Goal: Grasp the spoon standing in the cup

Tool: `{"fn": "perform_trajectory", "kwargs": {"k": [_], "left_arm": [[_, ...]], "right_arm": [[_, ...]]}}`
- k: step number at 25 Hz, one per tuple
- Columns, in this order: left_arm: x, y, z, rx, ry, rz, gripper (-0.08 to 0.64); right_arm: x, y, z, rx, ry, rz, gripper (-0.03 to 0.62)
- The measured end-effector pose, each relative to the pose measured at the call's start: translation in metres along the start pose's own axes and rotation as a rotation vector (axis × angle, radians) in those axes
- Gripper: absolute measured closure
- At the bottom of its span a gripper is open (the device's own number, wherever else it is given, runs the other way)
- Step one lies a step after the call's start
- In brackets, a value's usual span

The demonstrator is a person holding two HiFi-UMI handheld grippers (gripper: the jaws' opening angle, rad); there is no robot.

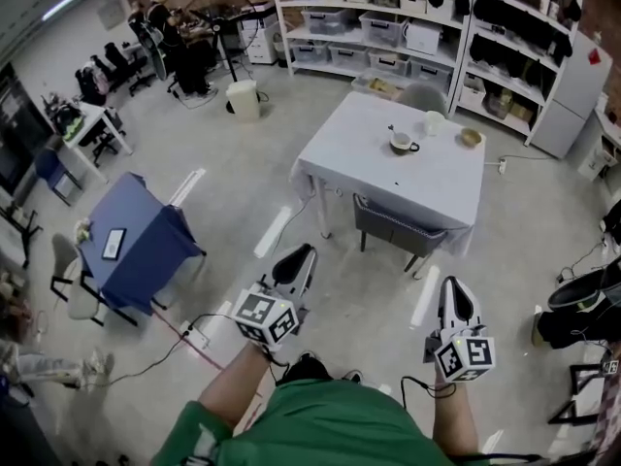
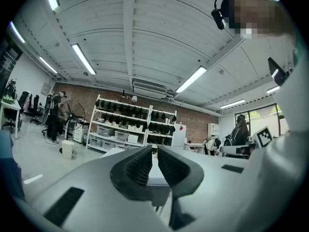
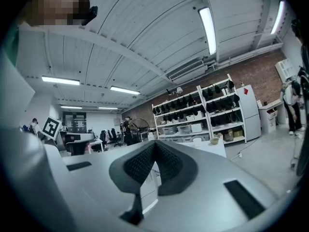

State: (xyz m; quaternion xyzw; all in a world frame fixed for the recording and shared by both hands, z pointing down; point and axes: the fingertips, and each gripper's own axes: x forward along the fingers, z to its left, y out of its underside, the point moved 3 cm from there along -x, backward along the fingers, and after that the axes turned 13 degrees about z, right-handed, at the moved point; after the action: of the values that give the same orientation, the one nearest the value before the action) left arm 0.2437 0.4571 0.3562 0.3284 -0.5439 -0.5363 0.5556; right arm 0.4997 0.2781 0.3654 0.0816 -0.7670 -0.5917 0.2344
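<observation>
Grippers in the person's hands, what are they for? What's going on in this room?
A person in a green shirt stands on the floor with a left gripper and a right gripper held out in front. Both are shut and hold nothing. Ahead is a white table with a cup that has a spoon standing in it. The grippers are well short of the table, so the spoon has not been grasped yet.
</observation>
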Motion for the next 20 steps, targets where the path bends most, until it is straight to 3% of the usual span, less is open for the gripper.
{"fn": "perform_trajectory", "kwargs": {"k": [9,15,20], "left_arm": [[0.019,0.006,0.034,-0.027,-0.008,0.001,0.509],[0.058,0.004,0.098,-0.03,0.031,-0.015,0.509],[0.102,-0.023,0.166,-0.034,0.066,-0.029,0.509]], "right_arm": [[0.033,0.005,-0.005,0.011,0.014,0.013,0.571],[0.096,0.005,0.006,0.008,0.065,0.017,0.571],[0.161,-0.017,0.017,0.009,0.116,0.016,0.571]]}}
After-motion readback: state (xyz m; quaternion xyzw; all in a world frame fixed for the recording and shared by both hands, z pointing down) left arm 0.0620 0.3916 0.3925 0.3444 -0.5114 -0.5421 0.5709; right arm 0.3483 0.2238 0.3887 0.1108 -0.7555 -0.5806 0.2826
